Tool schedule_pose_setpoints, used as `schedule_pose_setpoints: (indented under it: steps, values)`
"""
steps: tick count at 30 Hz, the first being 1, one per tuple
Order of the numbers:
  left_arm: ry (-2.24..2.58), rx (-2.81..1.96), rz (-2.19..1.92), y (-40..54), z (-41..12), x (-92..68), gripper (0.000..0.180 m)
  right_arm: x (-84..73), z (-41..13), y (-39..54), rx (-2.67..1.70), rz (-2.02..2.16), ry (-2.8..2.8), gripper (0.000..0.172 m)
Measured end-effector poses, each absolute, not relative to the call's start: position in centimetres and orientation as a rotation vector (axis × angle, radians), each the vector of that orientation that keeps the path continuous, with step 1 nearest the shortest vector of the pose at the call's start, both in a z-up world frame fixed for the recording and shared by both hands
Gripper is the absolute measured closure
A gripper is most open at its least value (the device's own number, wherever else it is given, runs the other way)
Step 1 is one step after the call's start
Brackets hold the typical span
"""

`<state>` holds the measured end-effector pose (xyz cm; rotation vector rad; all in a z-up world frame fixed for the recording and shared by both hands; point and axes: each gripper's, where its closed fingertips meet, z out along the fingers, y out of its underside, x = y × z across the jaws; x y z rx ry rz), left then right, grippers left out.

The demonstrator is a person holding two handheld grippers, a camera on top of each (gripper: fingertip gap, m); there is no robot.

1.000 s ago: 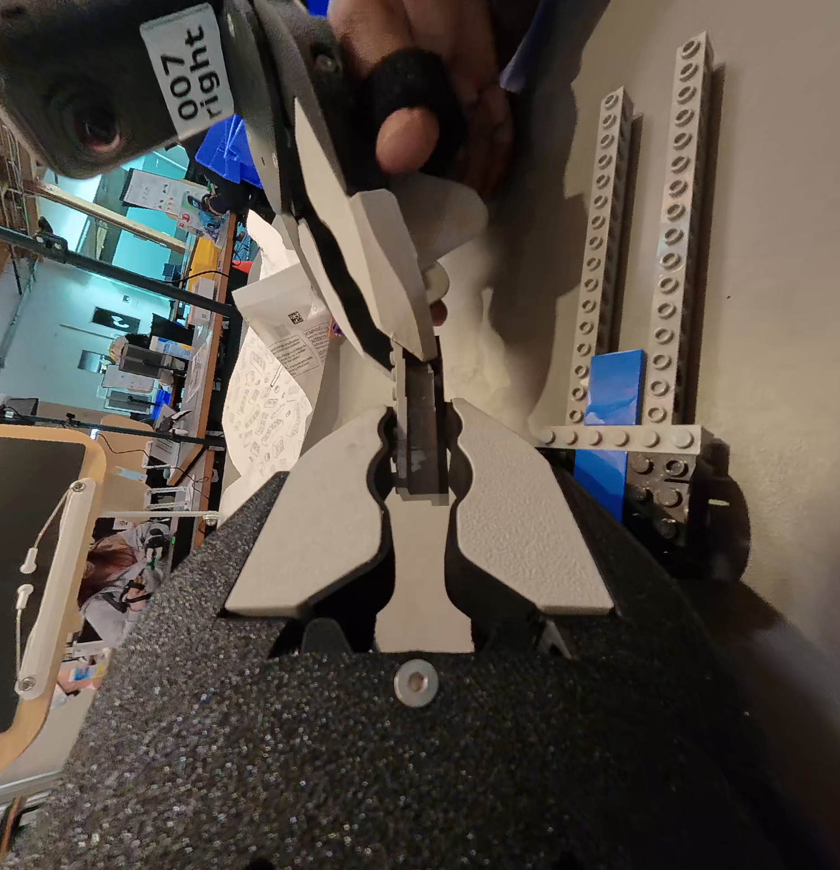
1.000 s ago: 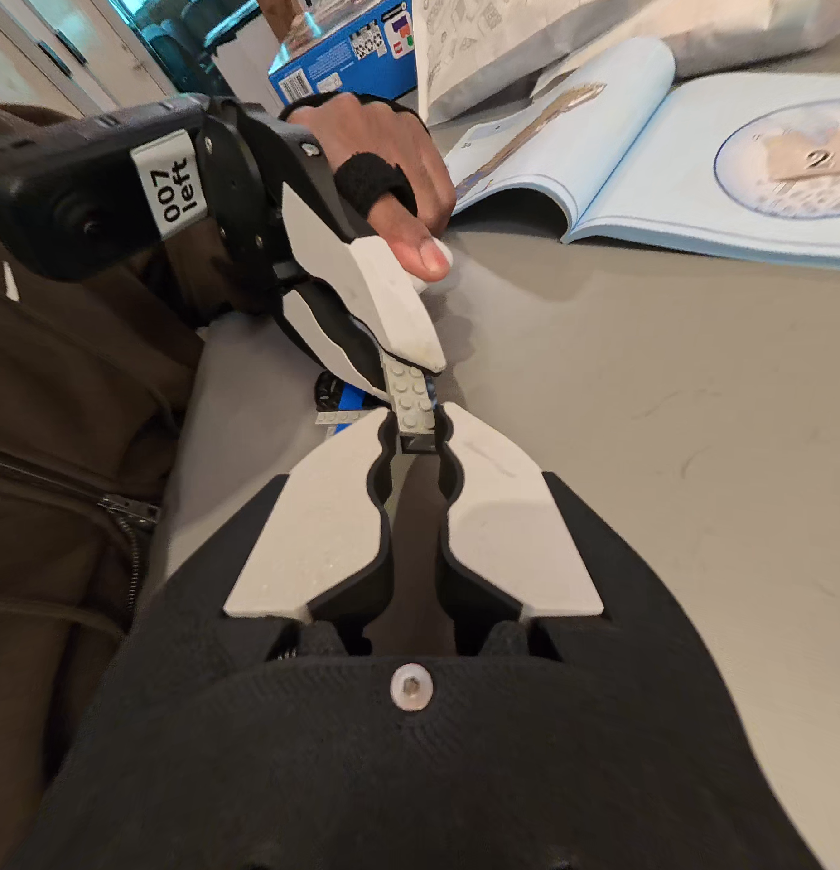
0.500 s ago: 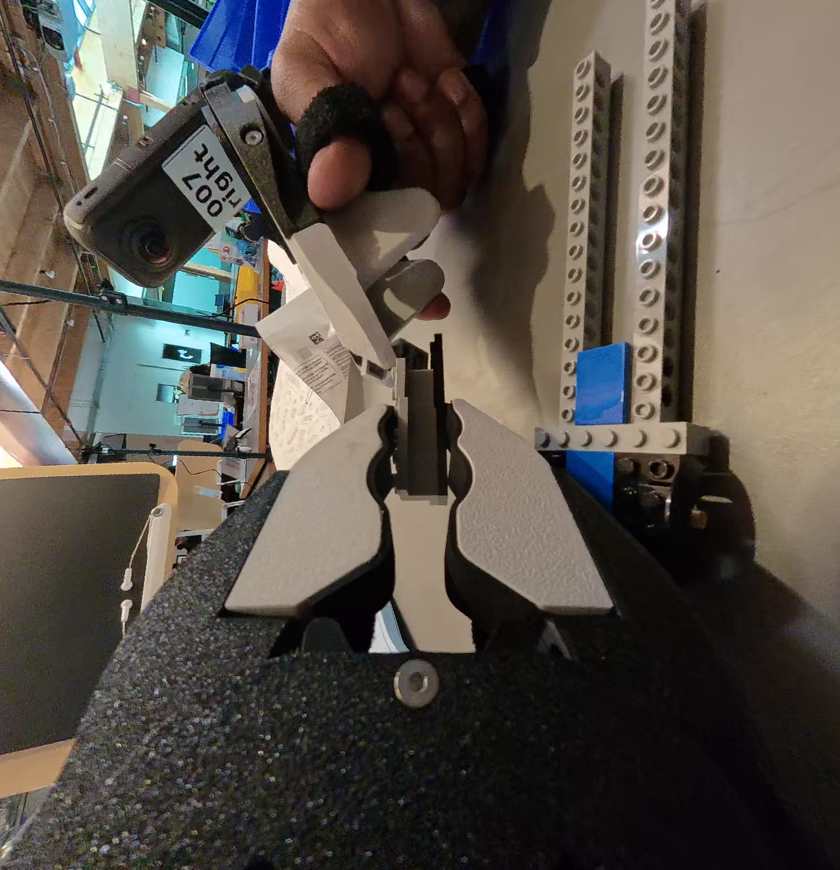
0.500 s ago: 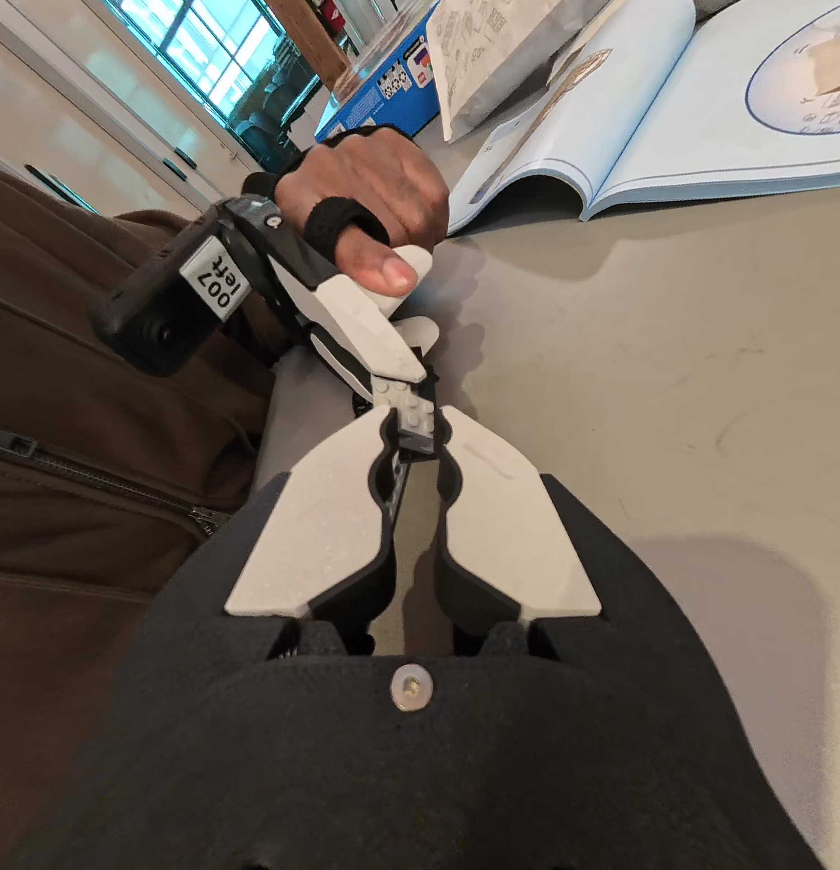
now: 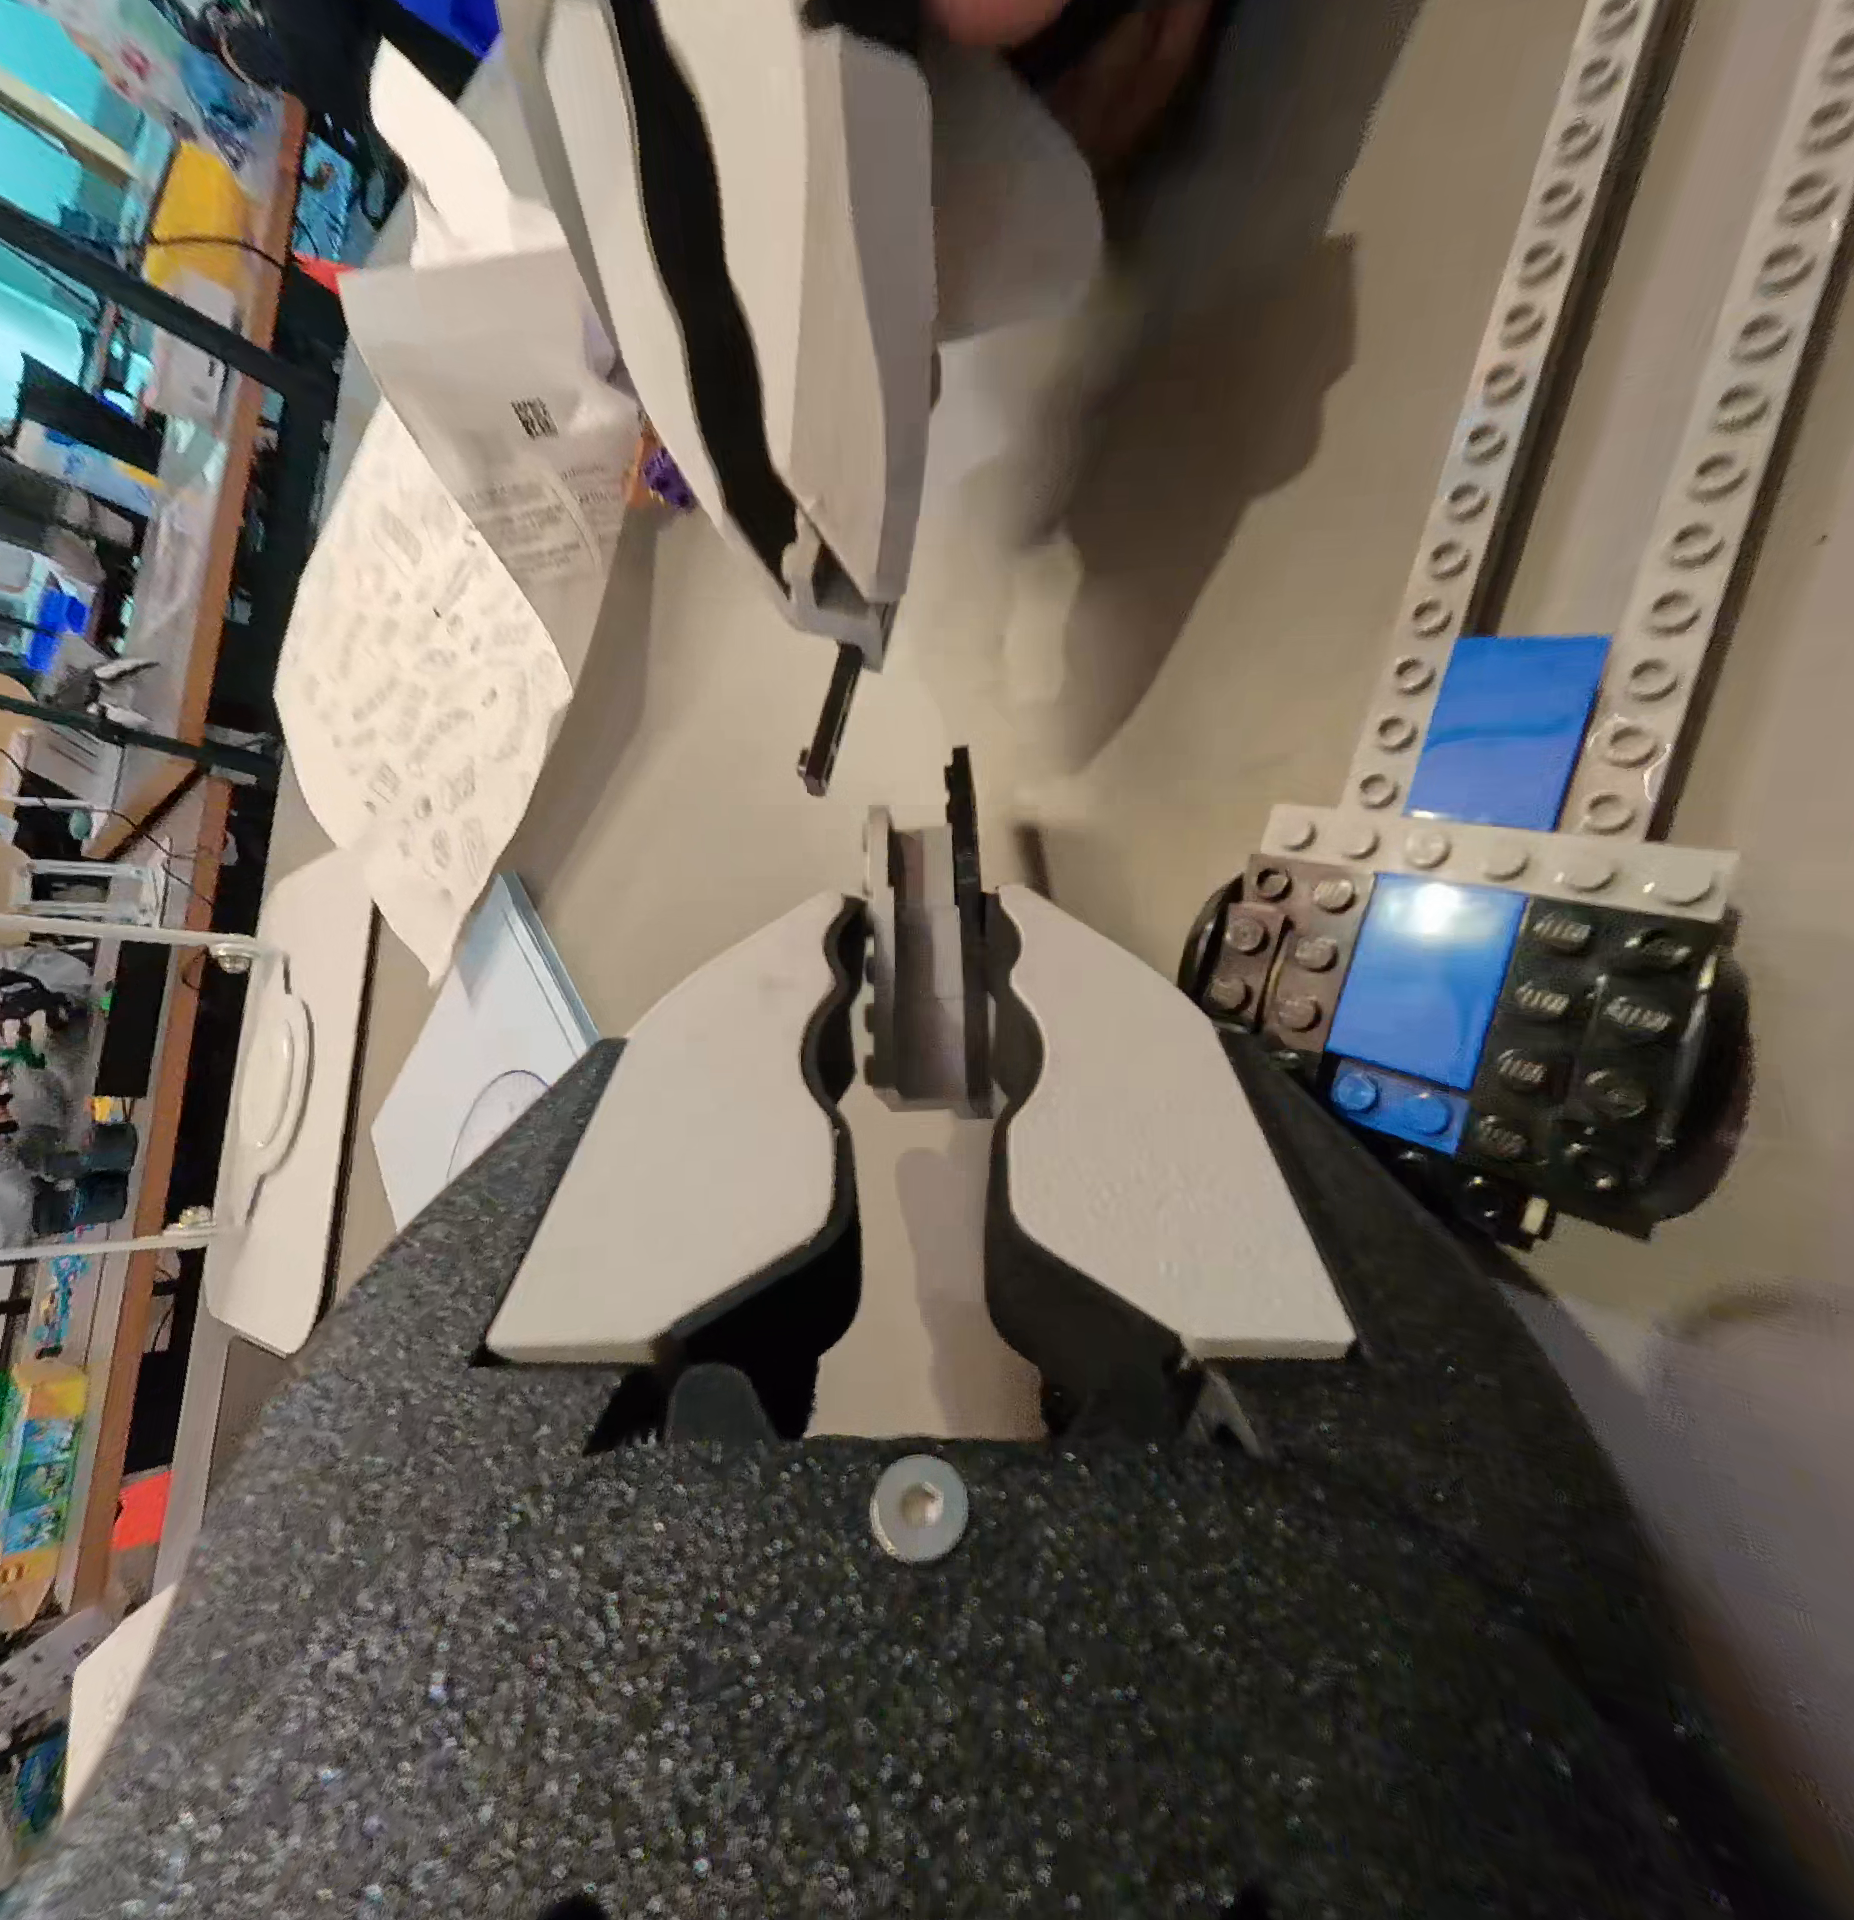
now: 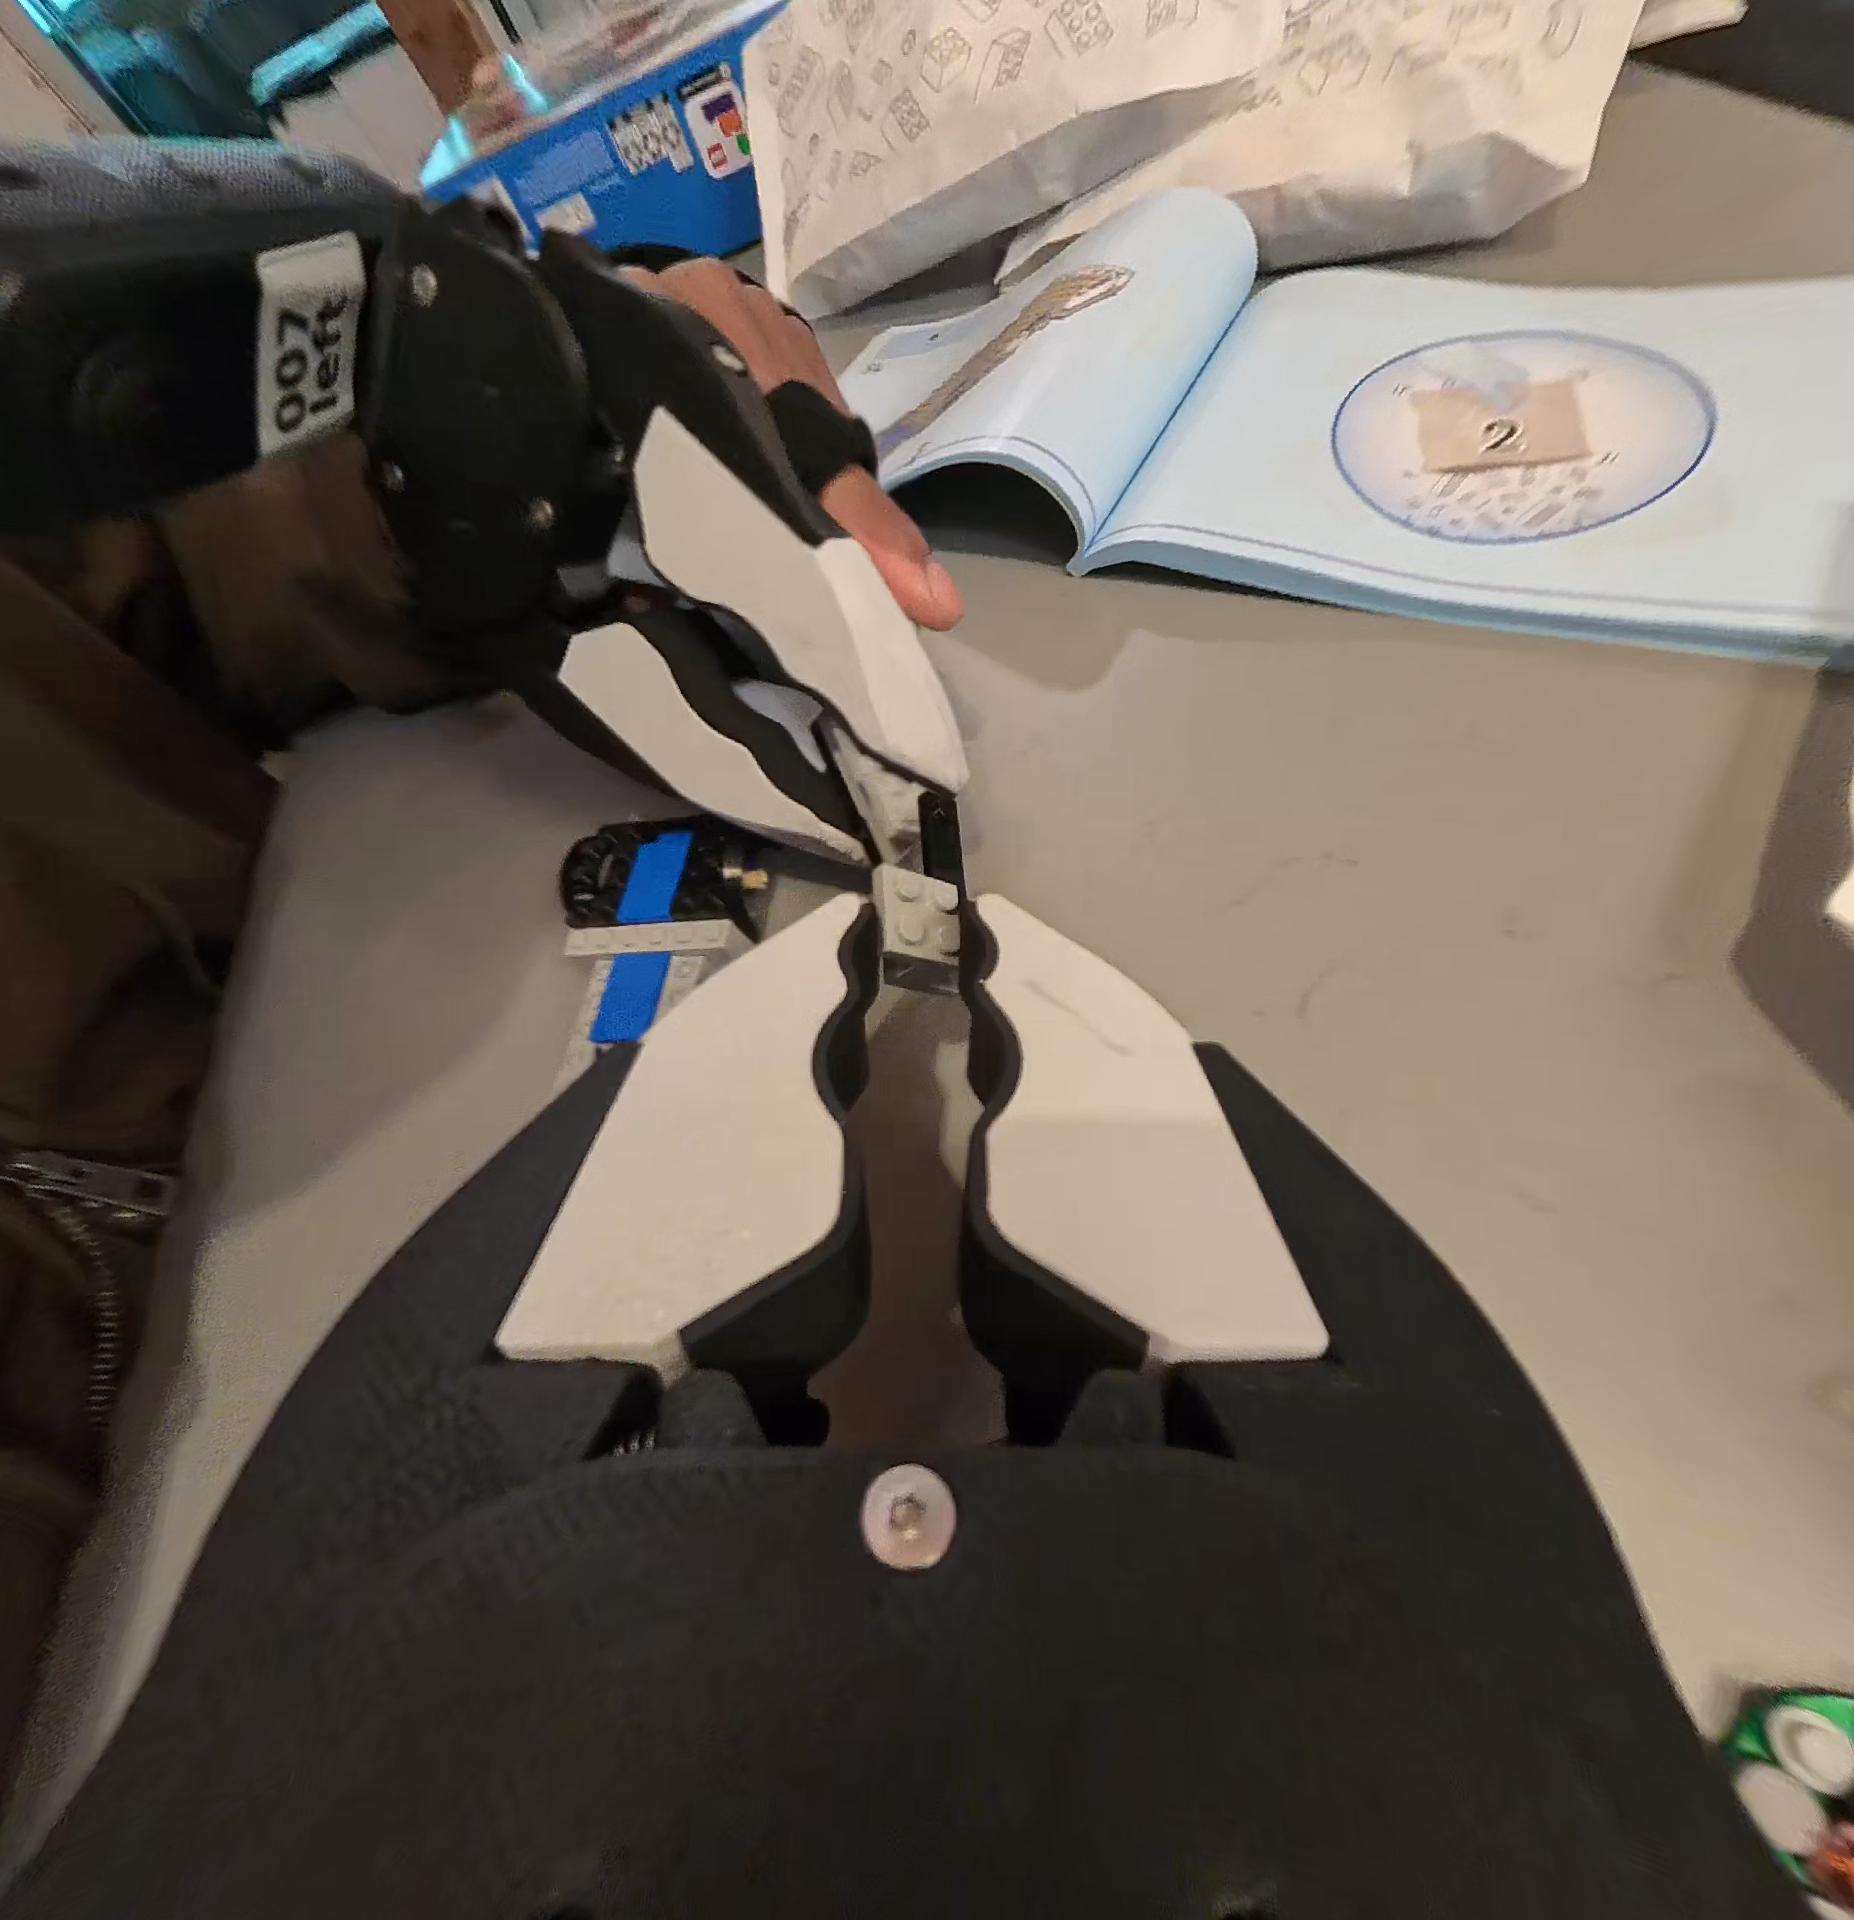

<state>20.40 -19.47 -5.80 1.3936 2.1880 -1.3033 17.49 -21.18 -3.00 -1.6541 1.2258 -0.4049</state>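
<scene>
A: Left view, near first?
B: Your left gripper [image 5: 923, 899] at frame centre is clamped on a brick stack [image 5: 928, 997]: grey plate, grey brick, black plate, pads pressing both sides. The stack is off the table [image 5: 1266, 520].
A: Beside it?
B: Wheeled brick model [image 5: 1588, 1039] just right of the fingers, blue tile on top, two long grey beams [image 5: 1505, 395] running to the upper right.
A: Right view?
B: Your right gripper [image 6: 918, 909] is closed on a grey studded brick [image 6: 915, 923] at centre, with a black piece under it. The left gripper's tips sit just above it; touching or not, can't tell.
A: Farther back?
B: Your hand [image 6: 767, 322] at upper left, an open booklet [image 6: 1422, 468] at upper right, then a paper bag [image 6: 1110, 104] and a blue box [image 6: 611, 156] at the top.
</scene>
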Motion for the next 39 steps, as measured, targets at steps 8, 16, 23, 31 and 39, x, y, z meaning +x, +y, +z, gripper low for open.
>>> schedule_pose_setpoints:
  steps: [8,16,23,31,39]
  values:
    - [2.092,1.426,-1.393,-19.5,-4.7,19.7,0.133,17.4,-2.9,-20.1,-1.840,-0.643,1.063,0.157]
    - [1.869,1.493,-1.489,-19.2,-2.9,17.7,0.176,17.1,-1.8,-18.2,-1.777,-0.565,0.995,0.158]
    - [2.160,1.390,-1.501,-19.4,-3.0,18.0,0.176,17.3,-1.6,-18.3,-1.839,-0.734,0.931,0.158]
    - [2.490,1.126,-1.625,-19.9,-2.2,19.5,0.177,17.6,-0.6,-18.8,-1.907,-1.047,0.830,0.158]
    - [2.740,0.996,-1.813,-19.5,-0.9,18.2,0.176,16.3,1.5,-21.3,-1.405,-0.803,1.141,0.157]
